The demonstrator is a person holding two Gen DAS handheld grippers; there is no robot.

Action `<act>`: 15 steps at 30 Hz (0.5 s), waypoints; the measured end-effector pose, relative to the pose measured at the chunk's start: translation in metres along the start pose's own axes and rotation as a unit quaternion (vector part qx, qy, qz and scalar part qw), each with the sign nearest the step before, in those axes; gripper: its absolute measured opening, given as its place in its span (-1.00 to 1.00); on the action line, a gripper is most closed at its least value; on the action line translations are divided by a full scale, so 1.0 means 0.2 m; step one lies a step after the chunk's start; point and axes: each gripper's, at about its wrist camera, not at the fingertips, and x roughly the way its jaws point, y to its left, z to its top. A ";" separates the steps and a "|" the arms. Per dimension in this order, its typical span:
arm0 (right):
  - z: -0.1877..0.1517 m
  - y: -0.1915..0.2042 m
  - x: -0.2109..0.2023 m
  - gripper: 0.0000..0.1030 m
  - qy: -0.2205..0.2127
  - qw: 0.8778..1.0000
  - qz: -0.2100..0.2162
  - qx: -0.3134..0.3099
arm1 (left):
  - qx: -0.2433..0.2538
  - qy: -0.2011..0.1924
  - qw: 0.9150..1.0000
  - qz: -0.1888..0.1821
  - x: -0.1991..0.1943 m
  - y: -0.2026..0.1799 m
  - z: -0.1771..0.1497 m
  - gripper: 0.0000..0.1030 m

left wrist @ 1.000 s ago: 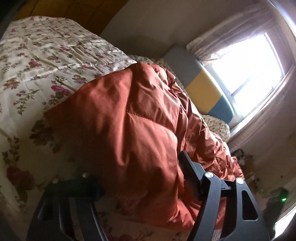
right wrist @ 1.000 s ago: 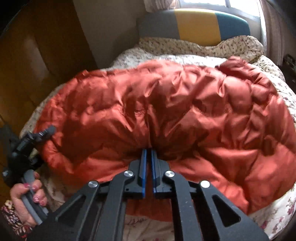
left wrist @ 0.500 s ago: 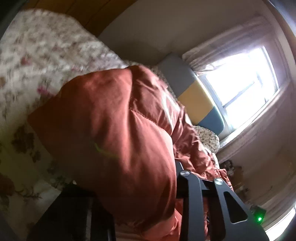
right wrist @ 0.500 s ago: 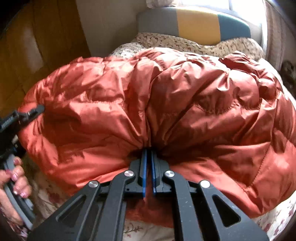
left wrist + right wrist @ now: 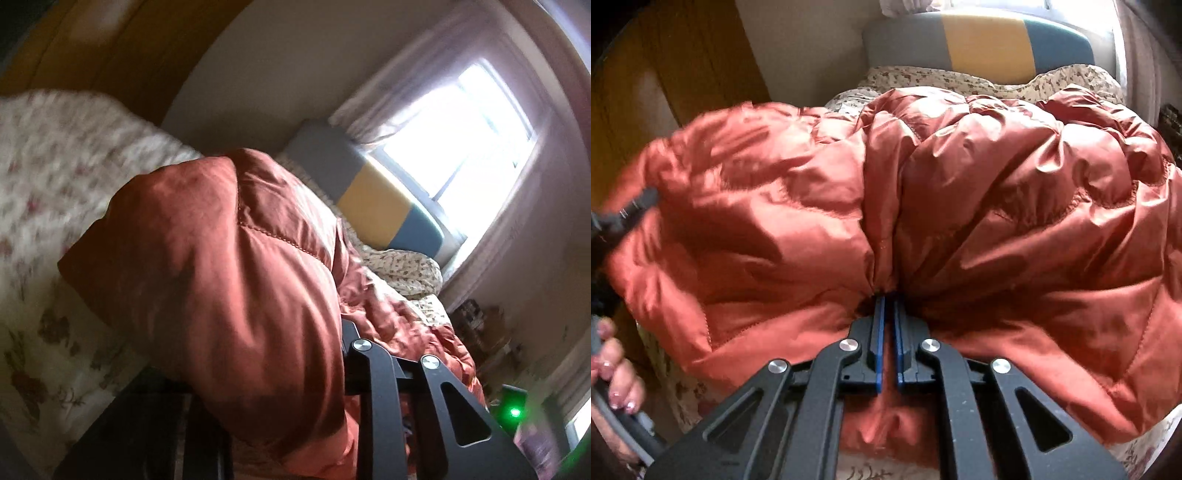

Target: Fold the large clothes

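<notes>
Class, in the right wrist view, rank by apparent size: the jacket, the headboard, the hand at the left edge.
1. jacket
2. headboard
3. hand, cut off by the frame

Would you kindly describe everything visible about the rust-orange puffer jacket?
The jacket is a shiny, rust-orange quilted puffer with stitched seams, crumpled and bunched on the floral bedspread. The right gripper has its jaws shut on a gathered pinch of fabric near the edge; the left gripper grips the far left side, lifting it.
</notes>
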 end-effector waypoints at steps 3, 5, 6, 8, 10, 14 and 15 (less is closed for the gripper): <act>0.00 -0.10 -0.09 -0.84 -0.009 0.998 0.035 0.045 | 0.055 -0.018 0.998 0.004 -0.03 -0.17 0.03 -0.52; 0.00 -0.16 -0.21 -0.57 -0.042 0.997 0.028 0.055 | 0.091 -0.028 0.995 0.006 -0.05 -0.27 0.04 -0.52; 0.00 -0.18 -0.26 -0.50 -0.055 0.997 0.016 0.050 | 0.114 -0.033 0.993 0.011 -0.05 -0.33 0.04 -0.52; -0.01 -0.22 -0.39 -0.40 -0.085 0.995 -0.033 0.032 | 0.146 -0.038 0.988 0.019 -0.05 -0.41 0.03 -0.52; -0.02 -0.29 -0.49 -0.32 -0.107 0.990 -0.090 0.020 | 0.174 -0.043 0.983 0.023 -0.06 -0.49 0.01 -0.52; -0.04 -0.46 -0.59 -0.15 -0.115 0.979 -0.166 0.040 | 0.227 -0.052 0.972 0.027 -0.05 -0.64 -0.02 -0.52; -0.05 -0.52 -0.60 -0.15 -0.111 0.976 -0.181 0.047 | 0.239 -0.055 0.969 0.024 -0.05 -0.67 -0.03 -0.52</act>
